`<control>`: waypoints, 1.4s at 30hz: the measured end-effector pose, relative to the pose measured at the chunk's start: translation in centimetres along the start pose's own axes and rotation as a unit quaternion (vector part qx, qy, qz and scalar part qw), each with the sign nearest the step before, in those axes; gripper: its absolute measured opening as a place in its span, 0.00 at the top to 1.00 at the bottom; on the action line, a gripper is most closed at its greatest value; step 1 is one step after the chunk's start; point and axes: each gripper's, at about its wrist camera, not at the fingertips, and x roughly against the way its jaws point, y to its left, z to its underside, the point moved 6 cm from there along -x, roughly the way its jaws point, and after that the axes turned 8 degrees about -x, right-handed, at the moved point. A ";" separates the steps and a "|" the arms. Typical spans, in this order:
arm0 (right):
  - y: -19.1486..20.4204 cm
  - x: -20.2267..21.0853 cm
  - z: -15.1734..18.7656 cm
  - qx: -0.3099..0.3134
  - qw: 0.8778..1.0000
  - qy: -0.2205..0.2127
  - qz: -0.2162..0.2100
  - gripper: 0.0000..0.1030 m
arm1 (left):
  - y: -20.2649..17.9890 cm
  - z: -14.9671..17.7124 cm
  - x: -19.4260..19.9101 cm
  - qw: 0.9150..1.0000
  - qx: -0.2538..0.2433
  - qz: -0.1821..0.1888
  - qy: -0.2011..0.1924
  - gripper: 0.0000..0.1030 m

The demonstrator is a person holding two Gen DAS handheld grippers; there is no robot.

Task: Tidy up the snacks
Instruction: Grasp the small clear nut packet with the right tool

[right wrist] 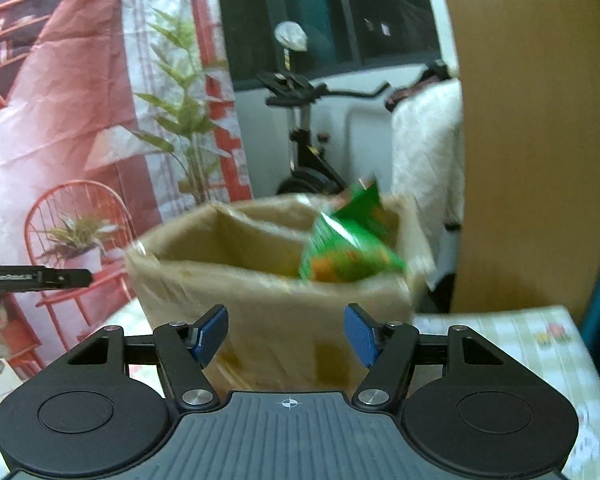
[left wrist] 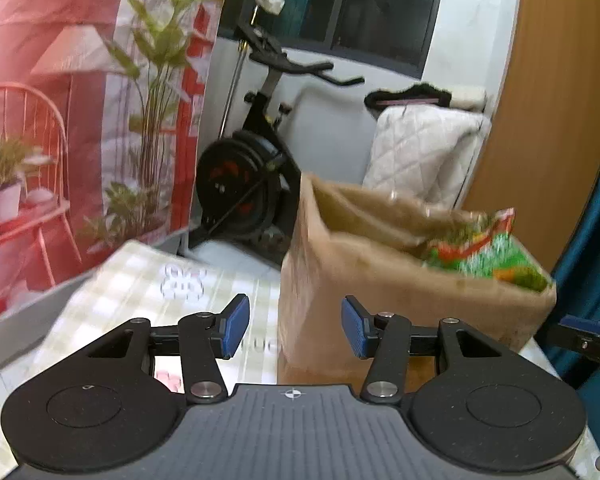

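Standing on the checked surface [left wrist: 140,280], the brown paper bag [left wrist: 380,300] gaped open at the top, and the green snack pack [right wrist: 348,252] stuck up out of its right end, tilted, leaning against the inner wall. My left claw [left wrist: 296,328] hung released before the bag's left corner, blue pads [left wrist: 236,328] apart with nothing between them. My right claw [right wrist: 286,336] was likewise released, empty, facing the bag's front wall. Behind the bag stood an exercise bike [left wrist: 252,168] and a red printed backdrop [left wrist: 60,120].
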 end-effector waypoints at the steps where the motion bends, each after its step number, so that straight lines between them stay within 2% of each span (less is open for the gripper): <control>1: -0.6 -0.1 0.8 -0.004 1.000 0.007 0.008 0.41 | -0.1 0.5 -0.2 1.000 0.002 0.001 0.007 0.48; 9: -4.2 -1.9 7.0 -0.006 0.997 0.057 0.049 0.41 | -0.6 4.1 -2.5 0.998 0.005 0.005 0.059 0.48; 11: -5.1 -2.7 7.9 0.000 0.996 0.069 0.053 0.46 | -0.7 4.6 -2.9 0.998 0.004 0.006 0.066 0.48; 13: -6.1 -3.6 8.4 0.004 0.995 0.079 0.057 0.56 | -0.7 5.0 -3.3 0.997 0.002 0.005 0.071 0.48; 18: -9.4 -6.9 8.6 -0.009 0.992 0.104 0.068 0.67 | -1.1 6.1 -4.2 0.996 0.001 -0.002 0.085 0.48; 24: -10.3 -10.5 9.7 -0.005 0.986 0.156 0.054 0.67 | -1.7 6.8 -5.2 0.995 -0.002 -0.004 0.101 0.48; 27: -10.2 -10.8 10.7 -0.004 0.986 0.161 0.048 0.66 | -1.7 7.1 -5.4 0.994 -0.001 -0.003 0.106 0.48; 32: -9.6 -10.6 12.9 -0.008 0.980 0.196 0.039 0.65 | -1.8 7.6 -5.6 0.993 -0.002 0.001 0.114 0.48; 35: -8.6 -10.0 13.6 0.013 0.980 0.193 0.035 0.65 | -2.0 8.1 -5.6 0.993 -0.001 0.004 0.119 0.48; 39: -8.4 -10.0 12.6 0.055 0.983 0.160 0.068 0.63 | -2.2 8.3 -5.7 0.992 0.002 0.005 0.124 0.48; 42: -8.4 -10.4 11.9 0.052 0.985 0.152 0.060 0.60 | -2.2 8.4 -5.7 0.992 0.002 0.007 0.124 0.48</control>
